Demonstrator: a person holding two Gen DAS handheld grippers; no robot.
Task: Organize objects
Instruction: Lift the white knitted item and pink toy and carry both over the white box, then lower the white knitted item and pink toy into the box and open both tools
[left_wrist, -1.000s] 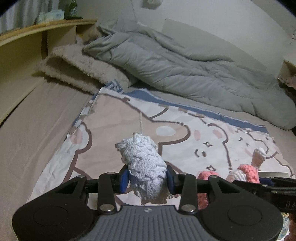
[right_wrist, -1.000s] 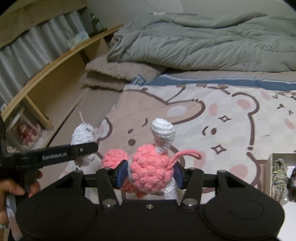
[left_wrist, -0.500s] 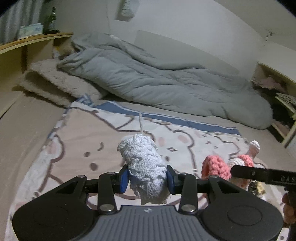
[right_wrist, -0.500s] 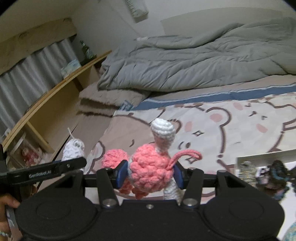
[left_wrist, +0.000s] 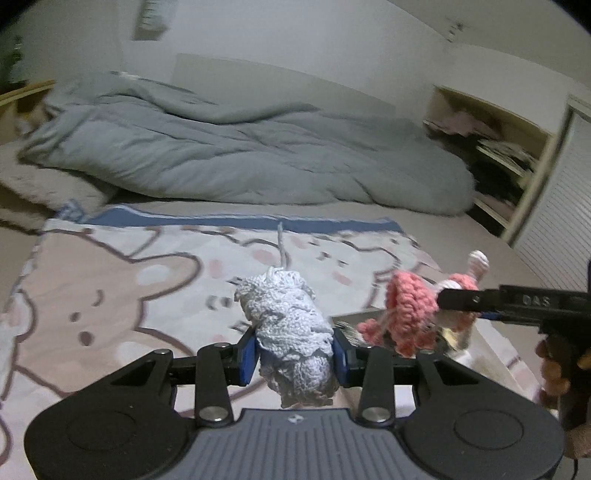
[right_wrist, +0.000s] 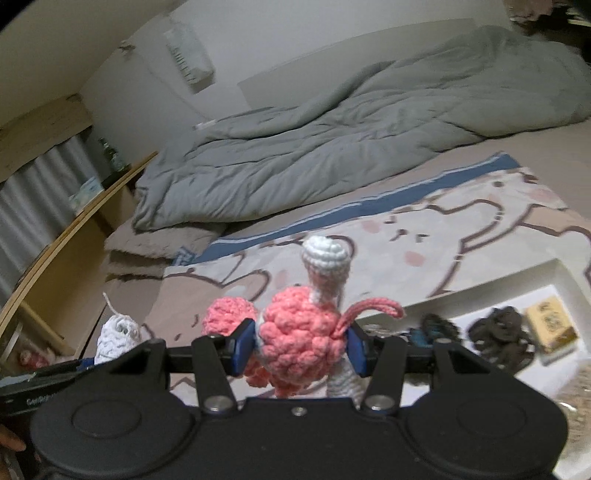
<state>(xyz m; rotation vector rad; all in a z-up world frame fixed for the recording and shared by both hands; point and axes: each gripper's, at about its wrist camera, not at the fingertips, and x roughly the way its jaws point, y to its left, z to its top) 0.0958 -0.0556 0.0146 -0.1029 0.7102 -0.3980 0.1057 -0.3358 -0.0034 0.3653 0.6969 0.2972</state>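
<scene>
My left gripper (left_wrist: 294, 357) is shut on a white crochet bundle (left_wrist: 288, 321) with a loose yarn tail pointing up, held above the bear-print blanket (left_wrist: 110, 280). My right gripper (right_wrist: 300, 349) is shut on a pink and white crochet toy (right_wrist: 301, 332) whose white knob sticks up. The left wrist view shows that pink toy (left_wrist: 410, 306) to the right, clamped in the right gripper. The white bundle (right_wrist: 116, 338) hangs at the left of the right wrist view. A white tray (right_wrist: 461, 291) with small dark items lies below and to the right.
A crumpled grey duvet (left_wrist: 236, 158) covers the far half of the bed. A wooden headboard shelf (right_wrist: 66, 236) runs along the left. Open shelving (left_wrist: 495, 147) stands at the far right. A small yellow box (right_wrist: 552, 325) lies in the tray.
Both grippers swung to the right over the bed with their crochet pieces still held. The white tray has come further into the right wrist view; the headboard shelf slid away to the left.
</scene>
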